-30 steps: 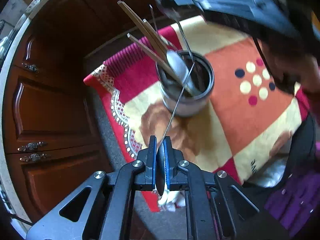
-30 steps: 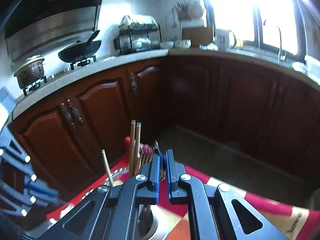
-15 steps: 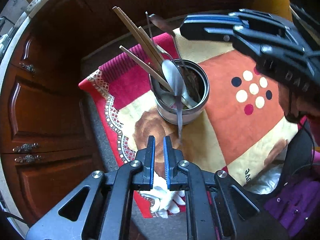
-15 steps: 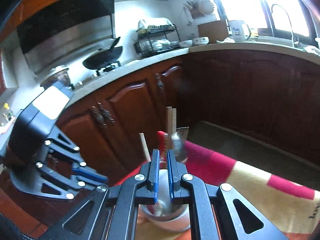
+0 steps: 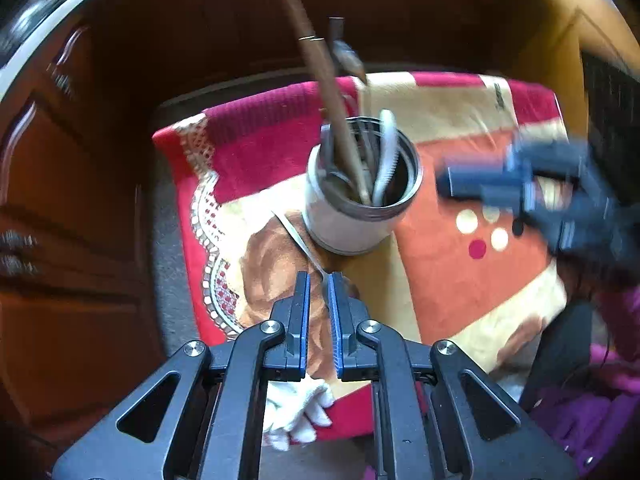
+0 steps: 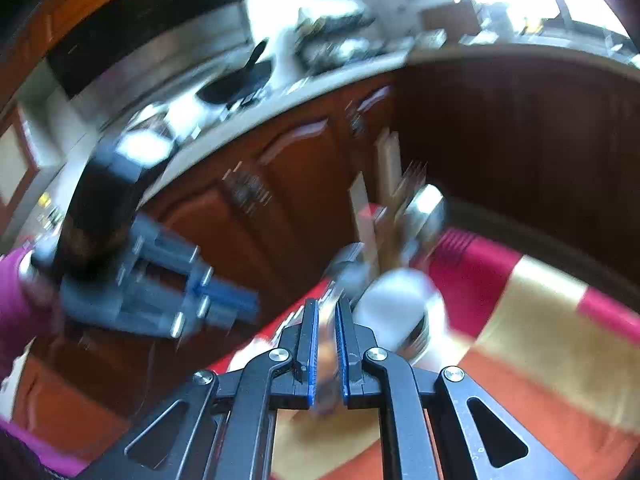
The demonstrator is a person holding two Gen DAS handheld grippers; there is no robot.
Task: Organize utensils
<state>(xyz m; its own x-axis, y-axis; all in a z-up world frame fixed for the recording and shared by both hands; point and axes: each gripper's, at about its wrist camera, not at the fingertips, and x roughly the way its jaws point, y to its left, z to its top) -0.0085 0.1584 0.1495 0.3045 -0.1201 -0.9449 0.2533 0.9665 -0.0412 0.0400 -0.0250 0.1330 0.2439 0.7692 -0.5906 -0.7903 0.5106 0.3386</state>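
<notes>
A metal cup stands on a patterned cloth and holds wooden chopsticks, a fork and a white spoon. A thin metal utensil lies on the cloth against the cup's base. Its near end runs under my left gripper, which hangs just in front of the cup, shut with nothing between its pads. My right gripper is a blur to the right of the cup. In the right wrist view the right gripper is shut and empty beside the blurred cup. The left gripper is to its left.
Brown cabinet doors surround the cloth on the left and at the back. A white rag hangs at the cloth's near edge. A counter with a wok runs behind. A person's purple sleeve is at the left.
My left gripper let go of the thin utensil, which dropped to the cloth by the cup. Both grippers came lower and nearer the cup. The right one swung to its right side.
</notes>
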